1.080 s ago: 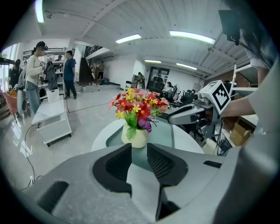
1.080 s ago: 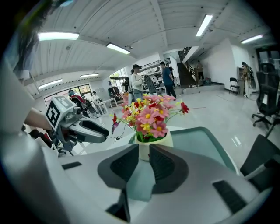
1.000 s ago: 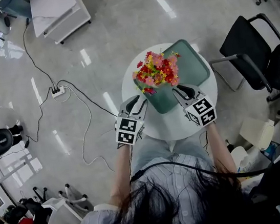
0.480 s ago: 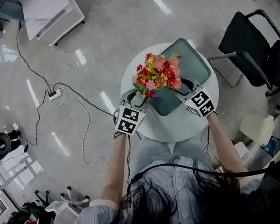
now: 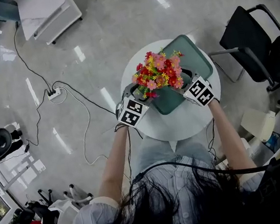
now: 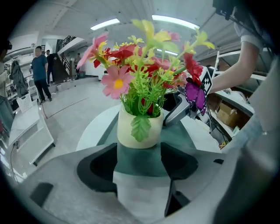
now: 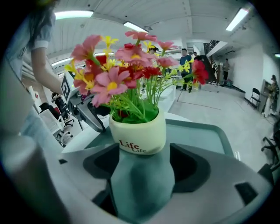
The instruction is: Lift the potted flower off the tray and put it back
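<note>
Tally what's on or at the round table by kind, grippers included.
Potted flower: 1
Green tray: 1
Grippers: 2, left gripper and right gripper; jaws have just been opening, pot at their tips, not pinched
Total: 4

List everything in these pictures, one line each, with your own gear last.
Potted flower: one, cream pot with red, pink and yellow blooms, standing on the tray.
Tray: one, green, on the table.
Table: one, white, round, before the person.
Chairs: at least two, black, right of the table.
Power strip: one, white, on the floor at left, with black cables.
Left gripper: one, grey, left of the potted flower, jaws just opened, flower at the gap's mouth, ungripped.
Right gripper: one, grey, right of the potted flower, jaws just opened, likewise ungripped.
</note>
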### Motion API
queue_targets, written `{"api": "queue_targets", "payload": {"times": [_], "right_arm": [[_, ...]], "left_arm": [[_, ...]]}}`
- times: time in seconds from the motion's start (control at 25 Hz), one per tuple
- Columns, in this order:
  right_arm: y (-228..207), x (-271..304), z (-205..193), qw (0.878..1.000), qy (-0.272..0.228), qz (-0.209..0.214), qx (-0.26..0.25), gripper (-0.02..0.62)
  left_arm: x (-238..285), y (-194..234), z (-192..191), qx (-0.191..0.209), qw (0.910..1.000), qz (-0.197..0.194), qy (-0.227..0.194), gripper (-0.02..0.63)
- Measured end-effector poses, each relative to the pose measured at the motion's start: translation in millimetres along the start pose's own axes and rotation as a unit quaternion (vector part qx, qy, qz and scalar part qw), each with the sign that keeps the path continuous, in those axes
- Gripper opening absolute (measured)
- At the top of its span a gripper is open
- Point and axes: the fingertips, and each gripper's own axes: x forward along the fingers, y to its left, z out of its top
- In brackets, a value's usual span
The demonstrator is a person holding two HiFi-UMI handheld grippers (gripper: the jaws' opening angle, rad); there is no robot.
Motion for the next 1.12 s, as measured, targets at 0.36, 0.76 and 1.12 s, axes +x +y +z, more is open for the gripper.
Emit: {"api": "queue_targets", "payload": {"times": [0.36,0.76,1.12], "right_arm": [[-1.8,13.5,-6.3,0.998,0.036,0.034,-0.035,0.342],[-2.3,26.8,-8.1,0.994,0.065,0.064,-0.052,0.342],[-0.9,29.2,-6.2,0.995,0.066,0.052,-0.053,0.341]], "left_arm": [[16.4,-4.2,11.5,0.038,0.9991,-0.019,0.003,0.334],[30.9,2.0,8.8,0.055,0.9977,-0.035,0.018,0.345],[33.0,5.1,8.8,0.058,0.9975,-0.04,0.012,0.348]]}}
